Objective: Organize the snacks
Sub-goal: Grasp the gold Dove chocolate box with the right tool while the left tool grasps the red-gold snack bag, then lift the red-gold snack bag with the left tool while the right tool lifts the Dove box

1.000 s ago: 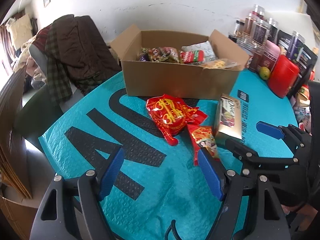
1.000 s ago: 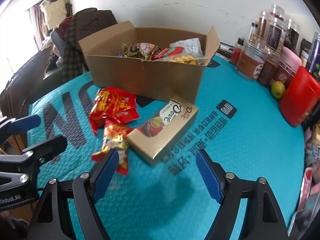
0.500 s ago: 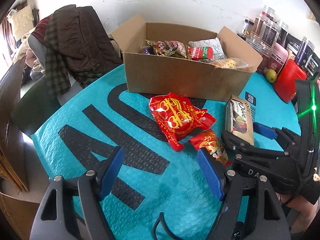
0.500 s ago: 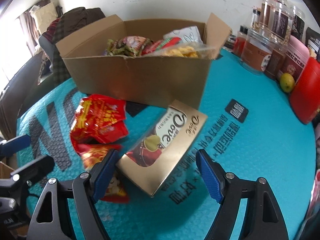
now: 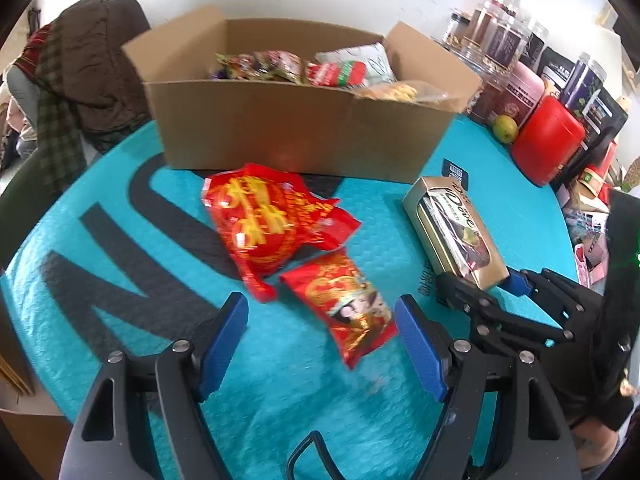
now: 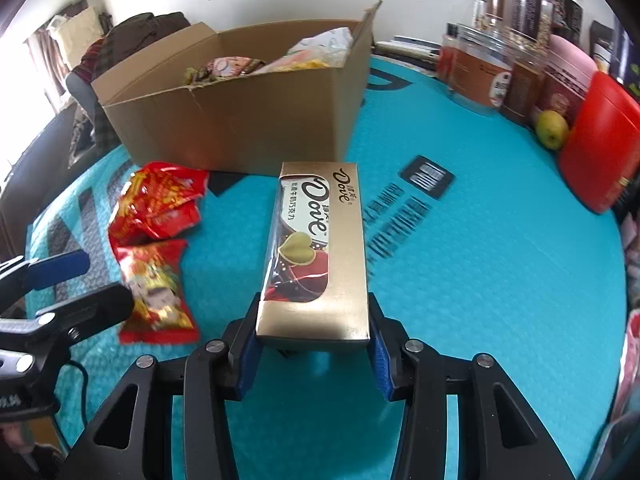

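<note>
On the teal bubble-textured mat [image 6: 500, 280], your right gripper [image 6: 312, 344] pinches the near end of the gold Dove chocolate box [image 6: 316, 248], one blue pad [image 6: 379, 354] against each long side. The box points toward twelve o'clock, its far end just short of the cardboard box [image 6: 240, 120], with a narrow strip of mat between them. From one to four o'clock in the right wrist view the mat lies bare up to the jars [image 6: 488, 68], the green fruit [image 6: 552, 130] and the red canister [image 6: 596, 152] lining the edge.

Your left gripper [image 5: 320, 340] hangs spread wide above the mat, holding nothing. Its tips bracket the near end of the small red snack packet [image 5: 344, 304], which lies flat. The large red snack bag [image 5: 268, 216] sits just beyond at eleven o'clock, touching the packet; open mat runs out toward nine o'clock.

Half a second ago your right gripper's pads stood apart around the chocolate box, which lay angled; now they are closed on it and it lines up straight with the gripper. Your left gripper has moved nearer the small packet.

The cardboard box is plain brown, flaps open, filled with crinkly snack packs [image 5: 304, 72]. Both red bags are glossy foil with gold print. The chocolate box is a smooth rectangular carton with a clear window.
</note>
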Demonstrator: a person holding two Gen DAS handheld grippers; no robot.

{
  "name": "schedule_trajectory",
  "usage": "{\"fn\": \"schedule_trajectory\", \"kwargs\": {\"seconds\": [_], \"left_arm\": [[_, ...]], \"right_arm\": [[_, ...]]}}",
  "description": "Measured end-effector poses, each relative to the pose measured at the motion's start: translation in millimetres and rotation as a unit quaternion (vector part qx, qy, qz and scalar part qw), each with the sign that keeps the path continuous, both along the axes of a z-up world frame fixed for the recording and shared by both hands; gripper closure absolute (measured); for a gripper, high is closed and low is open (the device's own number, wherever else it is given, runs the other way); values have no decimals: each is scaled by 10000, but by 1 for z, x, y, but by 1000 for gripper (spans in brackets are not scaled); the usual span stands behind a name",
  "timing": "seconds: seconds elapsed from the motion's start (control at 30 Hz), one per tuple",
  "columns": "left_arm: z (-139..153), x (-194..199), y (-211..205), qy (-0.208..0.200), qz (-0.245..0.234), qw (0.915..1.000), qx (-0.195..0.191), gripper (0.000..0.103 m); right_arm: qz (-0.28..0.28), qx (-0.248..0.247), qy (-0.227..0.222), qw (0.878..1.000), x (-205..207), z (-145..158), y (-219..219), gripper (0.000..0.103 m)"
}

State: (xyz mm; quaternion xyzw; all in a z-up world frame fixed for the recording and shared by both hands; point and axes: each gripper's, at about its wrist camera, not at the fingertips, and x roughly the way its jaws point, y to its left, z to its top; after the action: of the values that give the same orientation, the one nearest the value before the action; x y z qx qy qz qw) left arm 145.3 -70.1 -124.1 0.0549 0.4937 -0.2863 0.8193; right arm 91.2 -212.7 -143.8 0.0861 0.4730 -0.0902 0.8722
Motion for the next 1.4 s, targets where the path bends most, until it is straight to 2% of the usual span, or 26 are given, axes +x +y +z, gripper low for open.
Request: {"fn": "schedule_trajectory", "kwargs": {"seconds": [0.07,0.1,0.17,0.23,0.3,0.4,0.9,1.23,1.3,1.37,1.4], "left_arm": [[-4,-1,-7,-68,-49,9999,70,31],[-6,-2,-10,-96,-72,9998,152,36],[-12,-1,-16,-10,-131,9998,166,39],[-17,2,-19,99,-150,9998,117,54],[-19,2,-21,99,-134,9998,66,63],[-17,-2,-24,-16,-245,9996,152,67],[-16,-57,-22,458,-1253,9911,12,67],[-17,-62,-25,412,-1192,9920,22,65],[-18,-62,-29,327,-1212,9920,94,63],[-17,-64,-35,280,-1274,9913,161,55],[-17,-64,-37,278,-1308,9909,163,49]], "right_arm": [[-54,40,10,10000,-5,0,-3,58],[-69,51,10,10000,-7,0,-4,58],[-101,51,18,9999,-14,0,-6,58],[-127,36,20,9999,-19,1,-8,58],[-147,31,17,9999,-22,1,-9,58],[-161,36,13,9999,-27,1,-11,58],[-107,216,182,9995,-84,6,-2,58],[34,216,293,9993,-109,6,12,56],[40,198,275,9994,-107,6,12,53],[54,184,252,9995,-104,5,12,40],[57,179,240,9995,-102,5,12,38]]}}
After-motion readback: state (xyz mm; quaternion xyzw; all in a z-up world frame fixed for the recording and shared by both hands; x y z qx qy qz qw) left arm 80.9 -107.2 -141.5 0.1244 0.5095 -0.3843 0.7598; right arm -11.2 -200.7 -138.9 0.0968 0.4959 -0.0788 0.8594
